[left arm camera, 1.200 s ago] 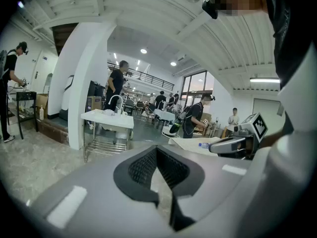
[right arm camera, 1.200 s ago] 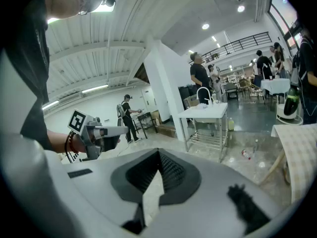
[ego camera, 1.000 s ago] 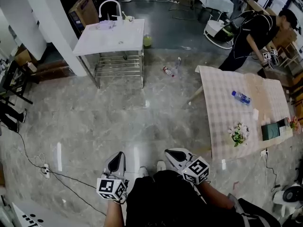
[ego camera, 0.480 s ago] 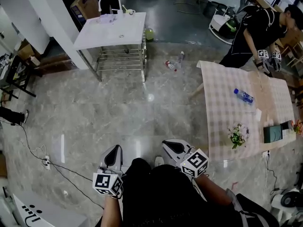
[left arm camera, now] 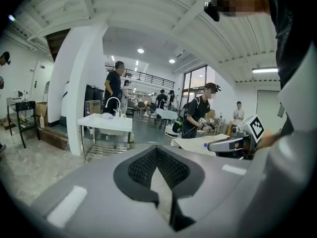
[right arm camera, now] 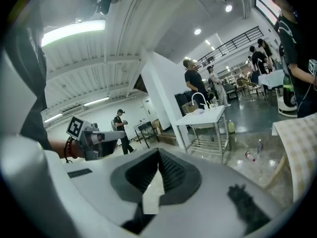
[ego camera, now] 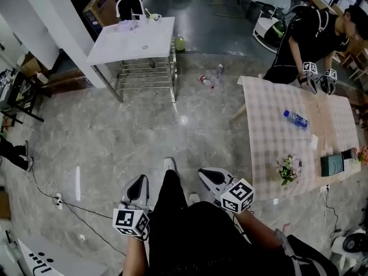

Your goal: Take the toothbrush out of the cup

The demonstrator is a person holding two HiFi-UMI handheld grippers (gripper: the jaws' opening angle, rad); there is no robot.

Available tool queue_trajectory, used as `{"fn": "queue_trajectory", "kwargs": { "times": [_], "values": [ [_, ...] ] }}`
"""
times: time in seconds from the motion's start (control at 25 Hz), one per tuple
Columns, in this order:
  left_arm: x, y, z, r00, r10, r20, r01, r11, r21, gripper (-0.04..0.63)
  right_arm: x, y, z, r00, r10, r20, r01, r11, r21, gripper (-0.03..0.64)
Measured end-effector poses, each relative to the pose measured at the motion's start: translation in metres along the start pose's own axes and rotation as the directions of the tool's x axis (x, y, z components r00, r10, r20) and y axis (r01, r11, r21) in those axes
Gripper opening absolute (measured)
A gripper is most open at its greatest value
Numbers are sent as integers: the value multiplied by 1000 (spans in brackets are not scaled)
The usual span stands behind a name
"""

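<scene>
A white sink table (ego camera: pixel 135 39) with a curved faucet stands far ahead at the top of the head view. A small cup (ego camera: pixel 153 17) sits by the faucet; something thin sticks out of it, too small to name. My left gripper (ego camera: pixel 138 183) and right gripper (ego camera: pixel 207 175) are held close to my body, far from the table, both shut with nothing in them. The left gripper view shows the sink table (left arm camera: pixel 105 122) ahead and the right gripper (left arm camera: pixel 232 144). In the right gripper view are the sink table (right arm camera: pixel 210 115) and the left gripper (right arm camera: pixel 101 136).
A checked table (ego camera: pixel 270 131) at the right carries a water bottle (ego camera: pixel 294 119) and flowers (ego camera: pixel 287 168). Another person (ego camera: pixel 307 36) bends over it. Bottles (ego camera: pixel 210 78) lie on the floor. A white pillar (ego camera: pixel 49 22) stands left; a cable (ego camera: pixel 63 203) trails near my feet.
I have stepped forward: one foot now shows ahead of me and the sink table sits slightly nearer. Both grippers stay shut at my waist.
</scene>
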State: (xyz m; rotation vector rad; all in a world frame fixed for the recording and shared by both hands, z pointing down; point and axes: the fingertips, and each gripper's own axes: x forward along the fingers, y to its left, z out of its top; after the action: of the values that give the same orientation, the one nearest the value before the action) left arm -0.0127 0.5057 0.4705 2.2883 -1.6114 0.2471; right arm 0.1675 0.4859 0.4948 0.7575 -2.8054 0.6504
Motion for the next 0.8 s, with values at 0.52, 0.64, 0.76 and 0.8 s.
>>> {"fn": "queue_trajectory", "kwargs": {
  "times": [0.52, 0.64, 0.76, 0.8],
  "values": [
    [63, 43, 4, 998, -62, 22, 63, 997, -35, 9, 50, -26, 15, 999, -31, -35, 30, 999, -26, 12],
    [76, 55, 7, 997, -70, 28, 71, 997, -42, 9, 65, -37, 19, 998, -36, -49, 34, 999, -30, 12],
    [91, 72, 9, 997, -74, 17, 75, 996, -43, 9, 84, -50, 28, 997, -42, -63, 40, 999, -33, 12],
    [96, 79, 10, 997, -73, 13, 74, 996, -43, 9, 91, -54, 31, 997, -44, -67, 42, 999, -31, 12]
  ]
}}
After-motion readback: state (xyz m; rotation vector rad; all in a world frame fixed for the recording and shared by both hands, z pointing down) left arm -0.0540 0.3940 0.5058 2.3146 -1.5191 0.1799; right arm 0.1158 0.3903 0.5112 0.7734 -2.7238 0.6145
